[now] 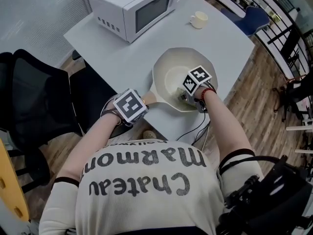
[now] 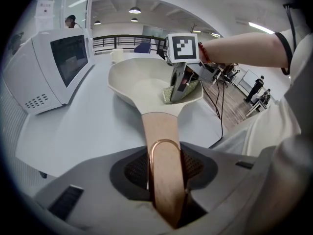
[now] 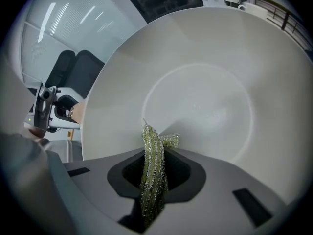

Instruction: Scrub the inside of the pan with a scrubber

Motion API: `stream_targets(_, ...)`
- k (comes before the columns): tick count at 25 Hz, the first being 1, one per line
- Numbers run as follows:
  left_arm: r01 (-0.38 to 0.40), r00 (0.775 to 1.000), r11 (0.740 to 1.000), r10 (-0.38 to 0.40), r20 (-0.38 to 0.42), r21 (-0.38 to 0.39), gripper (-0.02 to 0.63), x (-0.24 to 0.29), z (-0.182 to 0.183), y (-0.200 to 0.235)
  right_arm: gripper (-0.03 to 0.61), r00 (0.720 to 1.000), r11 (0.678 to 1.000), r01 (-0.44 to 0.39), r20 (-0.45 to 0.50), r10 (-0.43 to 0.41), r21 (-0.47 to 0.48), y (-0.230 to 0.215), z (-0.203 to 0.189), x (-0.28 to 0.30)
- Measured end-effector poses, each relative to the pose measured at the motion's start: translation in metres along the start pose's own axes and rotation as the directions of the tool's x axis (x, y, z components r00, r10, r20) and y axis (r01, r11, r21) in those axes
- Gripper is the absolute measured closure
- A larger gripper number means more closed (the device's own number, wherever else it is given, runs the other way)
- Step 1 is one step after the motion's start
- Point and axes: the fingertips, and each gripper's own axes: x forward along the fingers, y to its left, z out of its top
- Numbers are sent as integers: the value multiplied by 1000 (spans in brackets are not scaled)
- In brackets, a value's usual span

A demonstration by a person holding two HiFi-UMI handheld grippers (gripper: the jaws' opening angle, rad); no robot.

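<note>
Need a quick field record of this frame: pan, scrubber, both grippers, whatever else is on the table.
pan: cream, empty apart from the scrubber, sits on the table
left gripper: shut on the pan handle
right gripper: shut on the scrubber, down inside the pan
scrubber: green, tip by the pan's inner wall, contact unclear
also on table: microwave, cup

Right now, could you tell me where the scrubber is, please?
The scrubber is clamped in the right gripper, inside the pan at its near-right side in the head view. The pan sits on the table in front of the microwave.
</note>
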Motion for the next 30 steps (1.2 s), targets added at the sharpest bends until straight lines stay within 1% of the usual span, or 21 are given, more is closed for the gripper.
stream_targets(3,17,1000,1000,-17,0,2,460,0,1,-4,525,1000,1000,14,-16,-14,-15,-2,-4,0)
stream_targets(6,94,996,995,-94,7,-32,460,4,-1,-21,525,999,999,32,-41,-34,-36,-7,-8,-3)
stream_targets(7,102,995,994,-102,2,-40,460,4,-3,-22,525,998,998,44,-52,-47,-47,-11,-9,-4)
stream_targets(13,103,995,994,-104,-7,-41,459,3,-2,-23,523,986,983,130,-84,-142,-131,-34,-13,-15)
stream_targets(15,95,995,995,-95,-8,-35,460,2,-2,-21,524,977,972,178,-85,-193,-155,-43,-12,-19)
stream_targets(16,84,996,996,-84,-9,-30,460,2,-2,-19,524,968,960,220,-80,-236,-174,-49,-10,-22)
stream_targets(17,78,997,997,-78,-9,-26,460,1,-2,-17,523,954,941,275,-67,-293,-198,-56,-8,-27)
stream_targets(18,86,996,996,-86,-7,-29,460,1,-2,-19,523,932,913,341,-48,-360,-224,-63,-4,-31)
stream_targets(19,99,995,994,-100,-4,-35,460,2,-3,-22,523,904,879,408,-25,-427,-247,-71,-1,-36)
stream_targets(20,110,994,993,-110,-2,-39,459,2,-3,-23,523,876,846,465,-3,-482,-261,-79,2,-40)
stream_targets(21,117,993,992,-117,-1,-42,459,3,-3,-24,523,855,822,503,14,-519,-266,-85,5,-41)
stream_targets(22,122,993,992,-122,-1,-43,459,3,-2,-24,523,843,810,524,26,-537,-264,-90,8,-40)
stream_targets(25,125,992,991,-126,-3,-43,459,2,-2,-23,523,830,798,550,57,-555,-245,-98,16,-39)
stream_targets(27,118,993,992,-119,-4,-40,459,2,-2,-24,523,819,784,569,80,-569,-249,-99,20,-41)
stream_targets(28,106,994,994,-106,-5,-33,459,1,-2,-22,523,810,774,581,94,-578,-252,-100,23,-42)
stream_targets(30,53,999,999,-53,-7,-4,459,-1,-1,-13,523,789,750,611,124,-602,-251,-103,28,-46)
